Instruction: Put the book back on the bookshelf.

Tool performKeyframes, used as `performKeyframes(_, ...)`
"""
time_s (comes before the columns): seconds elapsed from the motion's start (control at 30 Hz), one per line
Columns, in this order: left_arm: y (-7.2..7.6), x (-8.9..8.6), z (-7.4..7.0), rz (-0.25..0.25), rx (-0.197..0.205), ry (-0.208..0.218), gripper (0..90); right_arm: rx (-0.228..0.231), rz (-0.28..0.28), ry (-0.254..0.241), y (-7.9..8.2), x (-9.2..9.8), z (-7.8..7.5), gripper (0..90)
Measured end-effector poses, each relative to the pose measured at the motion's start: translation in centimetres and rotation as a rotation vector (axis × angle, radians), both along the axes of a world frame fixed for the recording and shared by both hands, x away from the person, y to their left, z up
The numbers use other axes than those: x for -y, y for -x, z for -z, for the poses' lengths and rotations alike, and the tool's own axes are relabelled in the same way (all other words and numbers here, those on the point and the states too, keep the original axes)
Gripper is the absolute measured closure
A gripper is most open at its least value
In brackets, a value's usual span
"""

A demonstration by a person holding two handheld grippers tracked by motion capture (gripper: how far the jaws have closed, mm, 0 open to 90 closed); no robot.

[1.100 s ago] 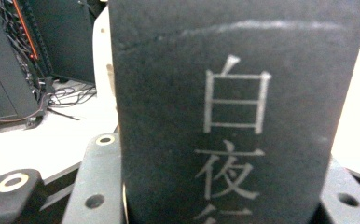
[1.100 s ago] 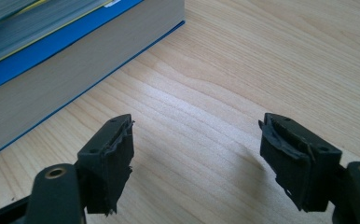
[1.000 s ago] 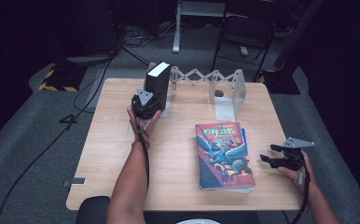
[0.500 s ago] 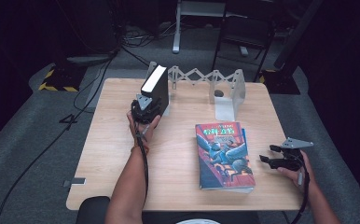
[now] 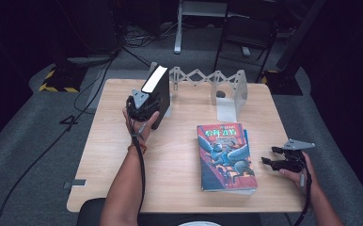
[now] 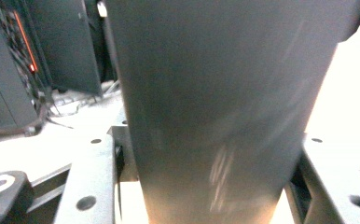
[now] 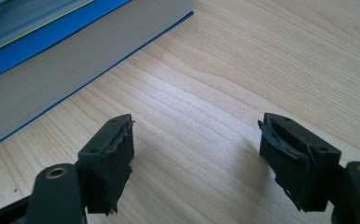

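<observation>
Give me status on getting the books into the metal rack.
Nearly done: the black book leans at the left end plate of the metal rack, not yet upright. In hand: the left gripper is at it, jaws just opening. Left: the stack of books lies flat on the table; the right gripper waits open beside it.

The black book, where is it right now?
In the high view the black book stands tilted at the table's far left, at the left end of the metal book rack, with the left gripper at it.
</observation>
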State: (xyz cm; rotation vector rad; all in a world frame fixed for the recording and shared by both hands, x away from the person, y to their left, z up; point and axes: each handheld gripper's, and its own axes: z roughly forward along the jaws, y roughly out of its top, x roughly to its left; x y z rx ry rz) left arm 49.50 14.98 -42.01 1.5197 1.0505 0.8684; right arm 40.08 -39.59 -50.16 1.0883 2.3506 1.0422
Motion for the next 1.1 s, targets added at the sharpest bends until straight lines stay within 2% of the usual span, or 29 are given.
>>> performKeyframes(0.07,0.0,-0.1,-1.0,0.008,0.006,-0.010,46.3,-0.001,-0.003,0.003,0.0,0.0,0.0,26.5)
performKeyframes(0.13,-0.2,-0.1,-1.7,0.010,-0.007,-0.029,45.8,-0.006,-0.003,0.007,0.0,-0.1,0.0,26.6)
performKeyframes(0.2,-0.3,-0.2,-2.3,0.020,-0.007,-0.020,45.7,-0.004,-0.005,0.007,0.0,-0.1,0.0,26.7)
performKeyframes(0.33,-0.8,-0.1,-3.4,0.045,-0.039,-0.029,43.7,-0.007,-0.004,0.006,0.0,-0.1,0.0,26.7)
performKeyframes(0.4,-1.0,0.0,-3.8,0.049,-0.042,-0.034,43.8,-0.007,-0.004,0.006,0.0,-0.1,0.0,26.7)
performKeyframes(0.43,-1.1,0.1,-4.0,0.053,-0.058,-0.033,43.1,-0.007,-0.004,0.006,0.0,-0.1,0.0,26.9)
performKeyframes(0.57,-1.6,0.5,-4.2,0.056,-0.098,-0.057,40.2,-0.009,-0.009,0.004,0.0,-0.1,0.0,27.2)
performKeyframes(0.63,-1.7,0.7,-4.3,0.053,-0.103,-0.085,45.0,-0.010,-0.009,0.004,0.0,-0.1,0.0,27.3)
performKeyframes(0.73,-2.0,1.0,-4.5,0.072,-0.126,-0.097,47.0,-0.012,-0.012,0.002,0.0,-0.1,0.0,27.6)
performKeyframes(0.87,-2.0,1.2,-4.6,0.085,-0.119,-0.116,50.5,-0.013,-0.013,0.003,0.0,-0.1,0.0,27.9)
performKeyframes(1.1,-2.6,1.0,-4.8,0.074,-0.118,-0.082,52.4,-0.013,-0.012,-0.001,0.0,-0.1,0.0,28.1)
